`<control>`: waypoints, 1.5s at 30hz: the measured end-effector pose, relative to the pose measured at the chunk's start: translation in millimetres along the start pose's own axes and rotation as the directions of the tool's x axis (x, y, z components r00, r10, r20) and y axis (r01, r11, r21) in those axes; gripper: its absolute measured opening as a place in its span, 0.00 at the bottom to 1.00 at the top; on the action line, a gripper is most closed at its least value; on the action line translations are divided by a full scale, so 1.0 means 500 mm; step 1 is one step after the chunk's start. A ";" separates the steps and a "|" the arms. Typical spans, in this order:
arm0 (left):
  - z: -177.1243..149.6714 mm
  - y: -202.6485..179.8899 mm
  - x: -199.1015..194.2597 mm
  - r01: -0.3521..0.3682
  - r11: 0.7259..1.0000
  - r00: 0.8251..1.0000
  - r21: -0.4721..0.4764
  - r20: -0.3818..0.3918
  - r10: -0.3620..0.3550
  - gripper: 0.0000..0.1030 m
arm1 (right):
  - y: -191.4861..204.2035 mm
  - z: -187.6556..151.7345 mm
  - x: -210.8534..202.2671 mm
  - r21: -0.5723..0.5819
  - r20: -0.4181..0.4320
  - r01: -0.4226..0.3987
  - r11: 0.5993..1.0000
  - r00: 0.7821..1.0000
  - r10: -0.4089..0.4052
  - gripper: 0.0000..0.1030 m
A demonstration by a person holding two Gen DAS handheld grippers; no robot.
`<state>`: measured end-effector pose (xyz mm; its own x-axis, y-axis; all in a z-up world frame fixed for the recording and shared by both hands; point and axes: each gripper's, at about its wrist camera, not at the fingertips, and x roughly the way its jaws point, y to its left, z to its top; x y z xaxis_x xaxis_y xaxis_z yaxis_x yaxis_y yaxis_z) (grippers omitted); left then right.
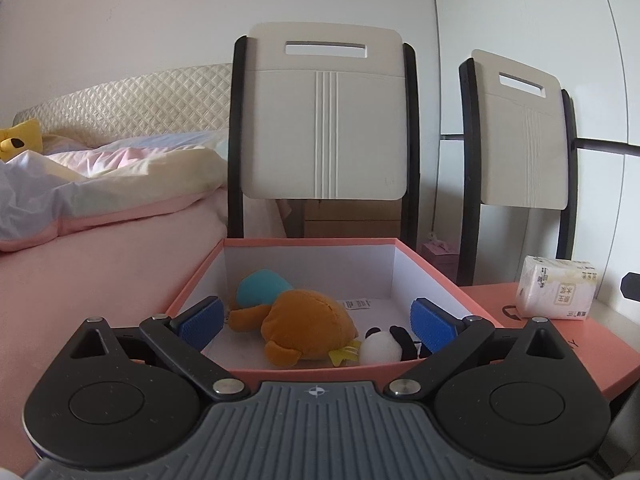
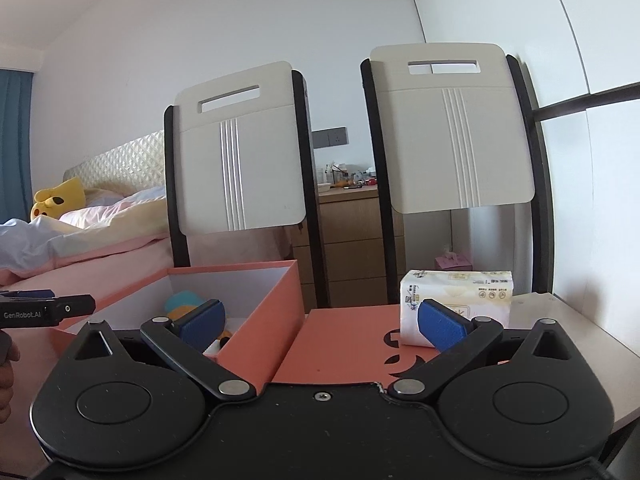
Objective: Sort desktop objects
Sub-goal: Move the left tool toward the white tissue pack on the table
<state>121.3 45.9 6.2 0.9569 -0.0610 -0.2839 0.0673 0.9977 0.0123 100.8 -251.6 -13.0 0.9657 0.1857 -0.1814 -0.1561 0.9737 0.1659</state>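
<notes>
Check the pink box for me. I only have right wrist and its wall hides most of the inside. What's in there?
Observer: An orange plush toy lies on the floor of the box, with a teal plush behind it.
Operator: Anything else?
Observer: A small panda plush sits against the near wall, right of the orange one.
Operator: Left gripper holding anything?
Observer: No. The left gripper is open and empty, at the box's near edge.
</notes>
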 end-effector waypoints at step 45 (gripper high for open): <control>-0.008 -0.487 0.431 0.347 0.884 0.902 -0.315 -0.146 -0.406 0.98 | -0.313 -0.116 -0.213 0.204 -0.031 0.317 0.926 0.948 -0.318 0.99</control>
<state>310.1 -209.9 -62.0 0.7948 -0.4557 -0.4007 0.3025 0.8700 -0.3892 10.2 -416.0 -75.9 0.9583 -0.1294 -0.2546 0.2042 0.9336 0.2943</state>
